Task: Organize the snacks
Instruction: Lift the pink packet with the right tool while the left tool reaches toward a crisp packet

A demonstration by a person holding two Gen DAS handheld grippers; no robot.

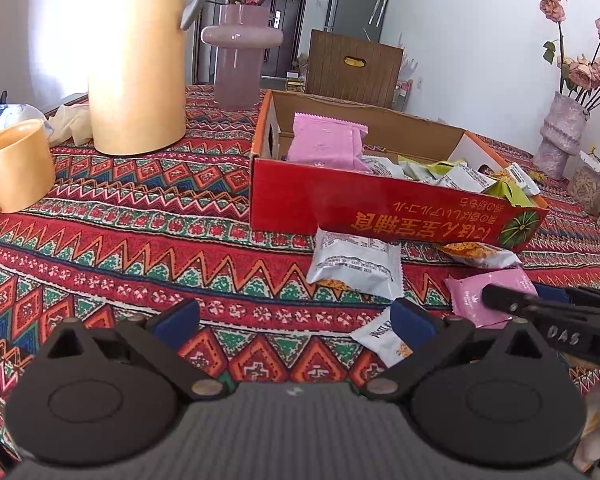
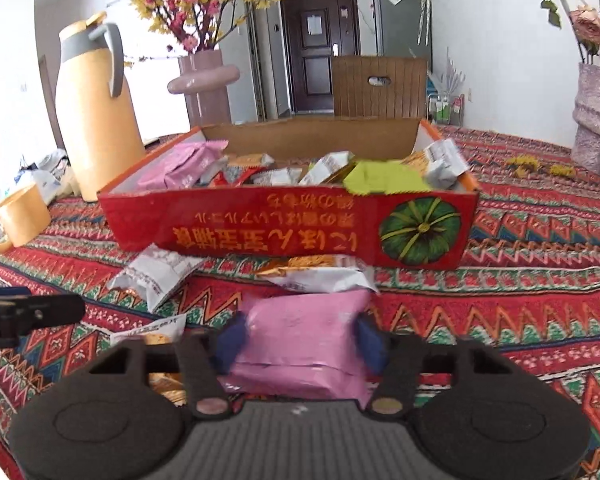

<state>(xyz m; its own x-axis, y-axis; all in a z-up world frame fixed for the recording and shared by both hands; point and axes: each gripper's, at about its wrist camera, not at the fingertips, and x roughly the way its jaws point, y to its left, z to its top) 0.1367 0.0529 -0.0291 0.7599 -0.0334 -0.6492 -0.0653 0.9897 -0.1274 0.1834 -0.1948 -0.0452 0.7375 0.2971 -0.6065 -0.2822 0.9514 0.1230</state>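
On the patterned worktop point(image 1: 120, 220), the left tongs point(image 1: 296, 322) stood wide open, empty, beside a white snack packet point(image 1: 384, 338). The right tongs point(image 2: 296, 340) seemed clamped on a pink snack packet point(image 2: 300, 344), blurred, just short of the red box point(image 2: 288, 224). Slippery foil might slide free before reaching it.

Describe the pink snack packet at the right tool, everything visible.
The pink snack packet is a glossy, foil-like pillow pouch, crinkled, with a flat seam along its near edge. It sits between the blue pads of the right tool, which press its two sides. The left wrist view shows small white print and a serrated edge. It is in front of the red cardboard box, outside it, just behind a silver packet. Whether it has left the patterned tablecloth is unclear.
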